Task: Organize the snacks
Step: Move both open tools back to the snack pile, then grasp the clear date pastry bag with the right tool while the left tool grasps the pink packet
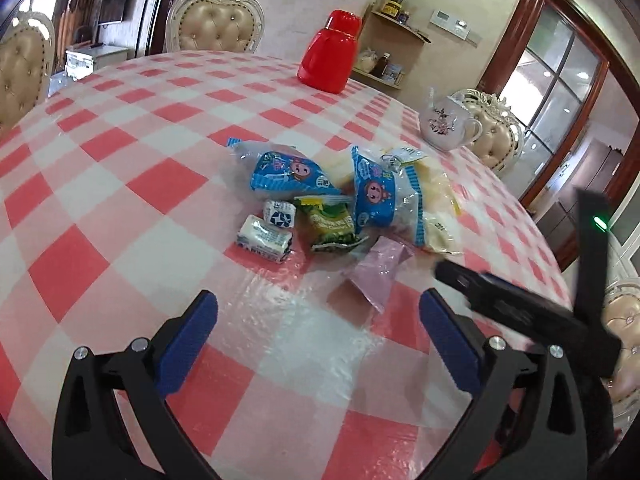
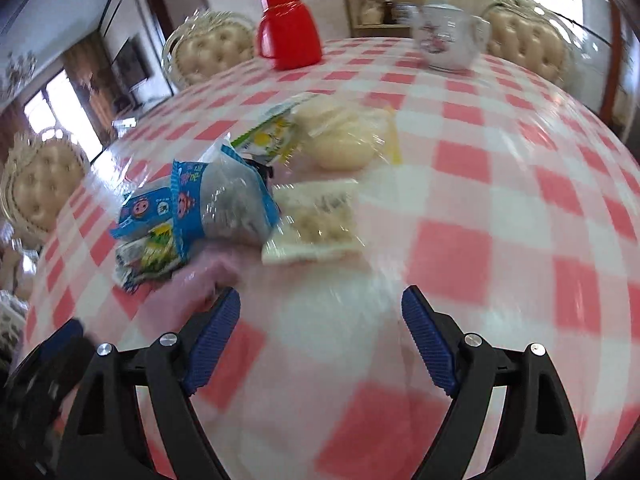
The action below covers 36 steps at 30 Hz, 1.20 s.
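A heap of snack packets lies on the red-and-white checked tablecloth [image 1: 120,168]. In the left wrist view I see two blue cartoon packets [image 1: 288,176], a green packet [image 1: 330,224], two small white candies [image 1: 264,236], a pale pink packet [image 1: 378,270] and clear bags of yellow pastries [image 1: 434,200]. My left gripper [image 1: 318,314] is open just short of the heap, nothing between its pads. In the right wrist view my right gripper [image 2: 320,312] is open too, empty, with the pink packet [image 2: 192,280] at its left fingertip and a blue packet [image 2: 224,204] beyond.
A red thermos jug [image 1: 330,52] stands at the far side of the table, a white flowered teapot [image 1: 448,124] to its right. Padded chairs [image 1: 218,20] ring the table. The right-hand tool's black body [image 1: 520,308] shows at the right of the left wrist view.
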Each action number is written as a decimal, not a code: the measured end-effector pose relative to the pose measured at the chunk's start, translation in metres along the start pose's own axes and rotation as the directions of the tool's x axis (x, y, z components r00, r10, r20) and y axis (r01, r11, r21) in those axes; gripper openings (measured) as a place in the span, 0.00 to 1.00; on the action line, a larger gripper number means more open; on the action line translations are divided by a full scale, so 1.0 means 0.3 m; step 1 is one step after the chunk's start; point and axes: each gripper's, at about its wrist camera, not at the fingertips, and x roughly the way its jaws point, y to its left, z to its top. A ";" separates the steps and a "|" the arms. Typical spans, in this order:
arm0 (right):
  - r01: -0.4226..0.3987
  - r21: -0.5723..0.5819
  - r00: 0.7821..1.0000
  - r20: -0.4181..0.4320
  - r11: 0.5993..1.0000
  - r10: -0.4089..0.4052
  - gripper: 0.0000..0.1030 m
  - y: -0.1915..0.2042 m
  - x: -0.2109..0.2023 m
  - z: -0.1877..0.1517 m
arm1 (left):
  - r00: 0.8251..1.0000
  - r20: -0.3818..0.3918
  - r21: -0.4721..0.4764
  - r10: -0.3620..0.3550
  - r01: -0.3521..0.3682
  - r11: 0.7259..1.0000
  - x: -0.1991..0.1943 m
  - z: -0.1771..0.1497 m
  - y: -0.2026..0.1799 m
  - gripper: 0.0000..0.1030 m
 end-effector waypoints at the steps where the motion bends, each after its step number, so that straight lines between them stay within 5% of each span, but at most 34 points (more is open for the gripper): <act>1: 0.026 -0.020 1.000 -0.006 0.999 -0.026 0.79 0.008 0.020 0.018 | 1.000 -0.004 -0.003 -0.004 0.004 1.000 0.001 -0.001 0.002 0.98; 7: 0.039 -0.017 0.999 -0.037 0.999 -0.039 0.77 -0.033 0.120 0.106 | 0.999 -0.042 0.016 -0.013 0.013 1.000 0.023 -0.001 -0.009 0.98; 9: 0.022 -0.039 0.999 -0.024 0.999 -0.022 0.62 -0.039 0.103 0.096 | 0.999 -0.044 0.013 -0.014 0.015 1.000 0.024 -0.002 -0.006 0.98; 15: 0.034 -0.050 0.999 0.041 0.998 -0.032 0.60 -0.128 -0.065 0.002 | 0.998 -0.057 0.033 0.002 0.000 0.999 0.030 -0.006 -0.025 0.98; 18: 0.031 0.000 0.995 0.099 1.000 -0.031 0.60 -0.199 -0.161 -0.063 | 0.995 -0.095 0.157 0.029 -0.014 0.987 0.061 -0.007 -0.100 0.98; 22: -0.016 0.104 0.994 0.108 0.994 0.005 0.60 -0.291 -0.187 -0.123 | 0.986 -0.117 0.337 0.119 -0.073 0.939 0.148 0.011 -0.212 0.98; 28: -0.043 0.122 0.993 0.111 0.992 0.030 0.60 -0.301 -0.203 -0.138 | 0.973 -0.164 0.419 0.159 -0.078 0.905 0.289 0.066 -0.295 0.96; 30: -0.043 0.119 0.994 0.103 0.992 0.031 0.60 -0.302 -0.202 -0.141 | 0.970 -0.194 0.442 0.148 -0.048 0.896 0.325 0.058 -0.321 0.82; 32: -0.048 0.132 0.995 0.090 0.990 0.036 0.61 -0.312 -0.199 -0.147 | 0.975 -0.189 0.469 0.119 -0.017 0.883 0.321 0.053 -0.353 0.51; 34: -0.042 0.137 0.997 0.075 0.990 0.032 0.62 -0.311 -0.195 -0.152 | 0.976 -0.196 0.495 0.094 0.016 0.869 0.315 0.036 -0.375 0.33; 36: -0.027 0.128 0.998 0.058 0.991 0.019 0.64 -0.302 -0.185 -0.153 | 0.980 -0.178 0.531 0.087 0.021 0.847 0.304 0.013 -0.385 0.27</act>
